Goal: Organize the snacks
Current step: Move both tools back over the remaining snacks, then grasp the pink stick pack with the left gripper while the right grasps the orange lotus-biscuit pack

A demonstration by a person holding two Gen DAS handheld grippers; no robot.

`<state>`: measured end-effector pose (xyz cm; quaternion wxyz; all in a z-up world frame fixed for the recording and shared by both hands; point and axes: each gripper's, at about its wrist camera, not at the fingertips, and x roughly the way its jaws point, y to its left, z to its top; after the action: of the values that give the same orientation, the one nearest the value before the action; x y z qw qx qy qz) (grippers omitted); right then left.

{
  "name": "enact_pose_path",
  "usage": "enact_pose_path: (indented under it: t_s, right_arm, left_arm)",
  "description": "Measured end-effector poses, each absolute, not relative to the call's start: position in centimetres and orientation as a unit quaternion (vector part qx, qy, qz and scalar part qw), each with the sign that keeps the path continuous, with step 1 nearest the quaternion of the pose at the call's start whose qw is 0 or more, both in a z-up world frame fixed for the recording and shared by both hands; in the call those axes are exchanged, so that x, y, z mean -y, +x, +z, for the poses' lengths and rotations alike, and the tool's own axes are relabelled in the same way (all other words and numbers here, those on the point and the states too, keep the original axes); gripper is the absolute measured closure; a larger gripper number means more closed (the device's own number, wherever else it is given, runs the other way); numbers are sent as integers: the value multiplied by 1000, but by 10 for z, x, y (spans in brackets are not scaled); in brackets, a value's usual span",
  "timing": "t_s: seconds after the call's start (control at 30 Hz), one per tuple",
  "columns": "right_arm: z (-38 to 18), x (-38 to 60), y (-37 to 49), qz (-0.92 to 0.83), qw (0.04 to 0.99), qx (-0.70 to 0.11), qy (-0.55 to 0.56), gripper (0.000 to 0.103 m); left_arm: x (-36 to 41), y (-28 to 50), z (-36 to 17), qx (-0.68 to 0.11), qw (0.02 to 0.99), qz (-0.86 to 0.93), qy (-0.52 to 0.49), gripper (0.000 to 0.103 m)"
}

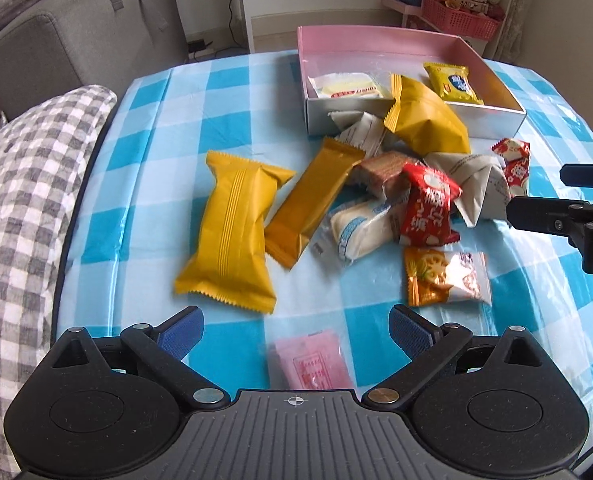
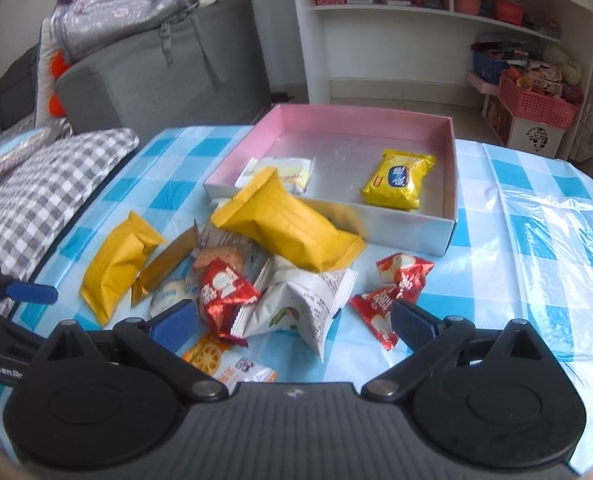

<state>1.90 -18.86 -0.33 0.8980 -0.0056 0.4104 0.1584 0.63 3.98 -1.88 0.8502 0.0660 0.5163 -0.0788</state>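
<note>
At far left of the left wrist view, a checked cushion (image 1: 28,184); then a large yellow packet (image 1: 232,228) lying flat on the blue checked tablecloth (image 1: 156,128), with a heap of snacks (image 1: 400,196) at centre and a pink-lined box (image 1: 376,40) in the upper right holding a pale packet (image 1: 346,86) and a small yellow packet (image 1: 452,84). Along the bottom edge, left gripper (image 1: 296,330) spread wide and empty above a pink packet (image 1: 310,360). In the right wrist view, right gripper (image 2: 294,322) likewise wide apart, empty, low over a white packet (image 2: 296,304) in the heap.
</note>
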Motion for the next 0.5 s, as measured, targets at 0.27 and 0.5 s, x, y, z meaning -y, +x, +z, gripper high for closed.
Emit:
enact_pose_path:
  t_s: [0.27,0.5]
  right_arm:
    - [-27,155,6,248,864,-432,-79,0]
    - [-42,141,8,271,854,-429,-116,1]
  left_arm:
    - [-48,-6,-35,-562,819,-110,35,7]
    - [-50,-14,-43,-584,801,-125,38,21]
